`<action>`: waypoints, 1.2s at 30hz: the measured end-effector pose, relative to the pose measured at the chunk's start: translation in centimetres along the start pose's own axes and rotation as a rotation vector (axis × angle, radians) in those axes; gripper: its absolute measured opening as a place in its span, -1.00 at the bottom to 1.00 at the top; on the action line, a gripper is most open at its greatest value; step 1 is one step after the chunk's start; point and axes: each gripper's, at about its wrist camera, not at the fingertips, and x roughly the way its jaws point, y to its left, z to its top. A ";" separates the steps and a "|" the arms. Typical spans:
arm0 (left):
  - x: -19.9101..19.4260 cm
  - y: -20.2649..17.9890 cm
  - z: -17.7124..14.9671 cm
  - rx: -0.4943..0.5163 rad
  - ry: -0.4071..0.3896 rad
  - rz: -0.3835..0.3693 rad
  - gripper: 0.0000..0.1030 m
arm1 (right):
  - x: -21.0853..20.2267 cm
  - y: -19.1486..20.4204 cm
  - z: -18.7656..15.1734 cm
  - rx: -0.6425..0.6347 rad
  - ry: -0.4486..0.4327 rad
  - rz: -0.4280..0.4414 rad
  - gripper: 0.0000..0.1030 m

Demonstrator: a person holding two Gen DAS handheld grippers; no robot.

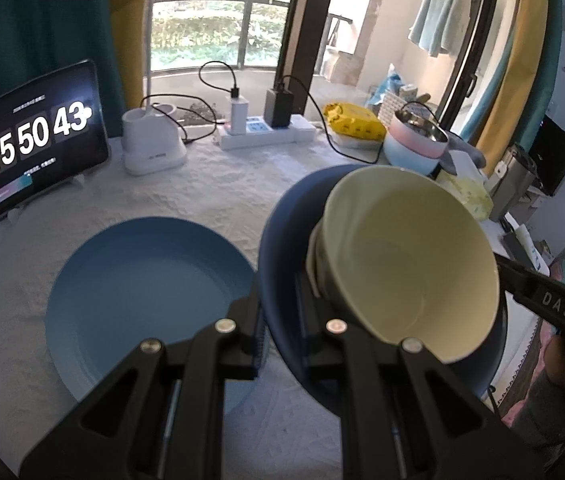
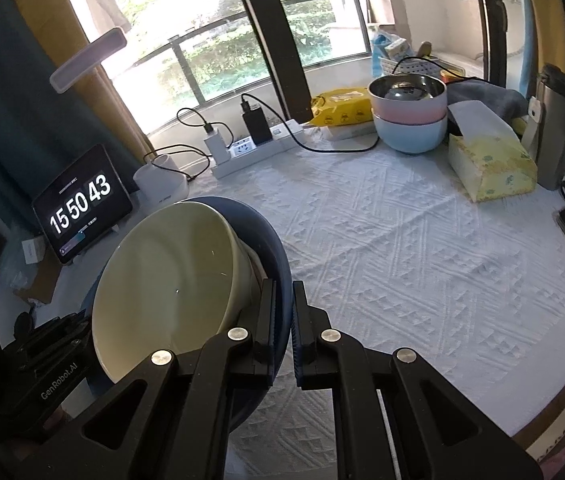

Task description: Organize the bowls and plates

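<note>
1. I have the dark blue plate lifted off the table between both tools, with the cream bowl riding on it, tipped toward my left side.
2. My left gripper is clamped on the plate's near rim; my right gripper is clamped on the rim at the opposite edge.
3. The light blue plate lies flat on the cloth just to the left of the carried load; I judge it the landing spot for stacking.
4. Pink and blue bowls sit nested at the far side, well apart.
5. Next I need both hands to travel together and level the plate, or the bowl may slide off.
</note>
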 end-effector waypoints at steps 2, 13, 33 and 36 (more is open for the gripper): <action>-0.2 0.4 0.0 -0.005 -0.004 0.004 -0.78 | 0.1 0.4 0.1 -0.007 0.000 0.004 -0.82; -1.1 2.7 0.1 -0.050 -0.029 0.029 -0.78 | 0.9 3.0 1.0 -0.061 0.007 0.037 -0.82; -2.4 9.1 0.1 -0.149 -0.061 0.106 -0.78 | 4.4 9.3 2.1 -0.167 0.047 0.102 -0.82; -2.4 10.3 -0.1 -0.163 -0.060 0.117 -0.78 | 5.2 10.2 2.1 -0.177 0.059 0.113 -0.82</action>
